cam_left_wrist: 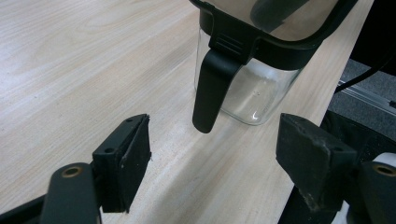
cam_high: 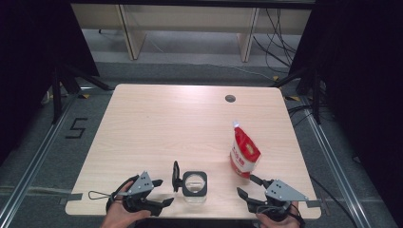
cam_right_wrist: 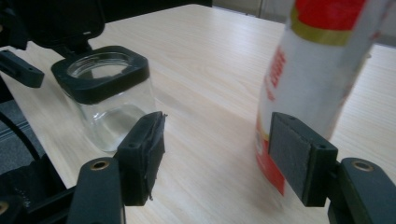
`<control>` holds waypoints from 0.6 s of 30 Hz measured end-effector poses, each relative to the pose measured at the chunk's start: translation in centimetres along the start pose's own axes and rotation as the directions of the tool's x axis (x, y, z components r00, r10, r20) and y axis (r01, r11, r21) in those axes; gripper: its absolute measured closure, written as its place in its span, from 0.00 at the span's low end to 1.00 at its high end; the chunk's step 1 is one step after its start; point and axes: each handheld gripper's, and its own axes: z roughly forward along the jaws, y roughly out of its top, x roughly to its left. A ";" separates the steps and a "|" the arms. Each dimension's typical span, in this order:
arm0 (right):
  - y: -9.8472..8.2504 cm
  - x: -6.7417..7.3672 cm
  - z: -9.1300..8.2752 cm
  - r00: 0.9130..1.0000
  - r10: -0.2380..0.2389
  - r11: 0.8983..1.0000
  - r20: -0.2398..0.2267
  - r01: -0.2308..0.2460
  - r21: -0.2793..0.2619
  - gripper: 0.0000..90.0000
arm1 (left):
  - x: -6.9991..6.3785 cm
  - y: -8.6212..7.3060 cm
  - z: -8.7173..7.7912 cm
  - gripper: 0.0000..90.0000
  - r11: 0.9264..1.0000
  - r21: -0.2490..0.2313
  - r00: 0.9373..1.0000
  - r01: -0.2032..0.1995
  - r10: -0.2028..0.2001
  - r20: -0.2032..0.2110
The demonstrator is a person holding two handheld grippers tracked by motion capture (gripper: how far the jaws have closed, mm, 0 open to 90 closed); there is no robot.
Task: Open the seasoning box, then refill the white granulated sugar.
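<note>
Right at the near edge of the table (cam_high: 142, 123) stands the glass jar (cam_high: 195, 187), a square clear container with a black collar and its hinged lid (cam_high: 176, 176) swung upright on the side toward the left gripper (cam_high: 161, 192); a black clasp (cam_left_wrist: 211, 91) hangs loose down the jar's wall in the left gripper view, so the jar reads as unlatched and ready to be filled. Just beyond the jar and off to its right stands the red and white pouch (cam_high: 244, 153), upright with its spout at the top, near the jar but not touching it (a sensible spot if its contents are meant for the jar). To the jar's left, the left gripper sits with its jaws spread wide and nothing between them, the clasp just ahead of the pads; I judge it has let go of the lid and waits beside the jar to steady it. To the jar's right, the right gripper (cam_high: 249, 186) also has its jaws apart and empty, aimed at the foot of the pouch, which stands just past its pads in the right gripper view, probably lining up a grasp for pouring.
</note>
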 end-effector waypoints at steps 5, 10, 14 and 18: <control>-0.3 -0.4 -0.3 0.999 -0.003 1.000 0.054 0.002 0.017 0.39 | 0.0 -0.1 0.0 0.28 1.000 0.000 1.000 0.019 -0.019 -0.008; -0.5 -0.9 -0.3 0.995 0.012 0.999 0.097 -0.015 0.029 0.35 | -0.1 -0.1 0.0 0.28 1.000 -0.001 1.000 0.019 -0.019 -0.006; -0.7 -1.3 -0.2 0.990 0.045 0.998 0.130 -0.050 0.033 0.29 | -0.1 -0.1 -0.1 0.27 1.000 0.006 1.000 0.003 -0.003 -0.006; -0.7 -1.7 0.0 0.988 0.035 0.999 0.154 -0.040 0.031 0.27 | -0.1 -0.1 -0.1 0.27 1.000 0.011 1.000 0.001 -0.001 -0.026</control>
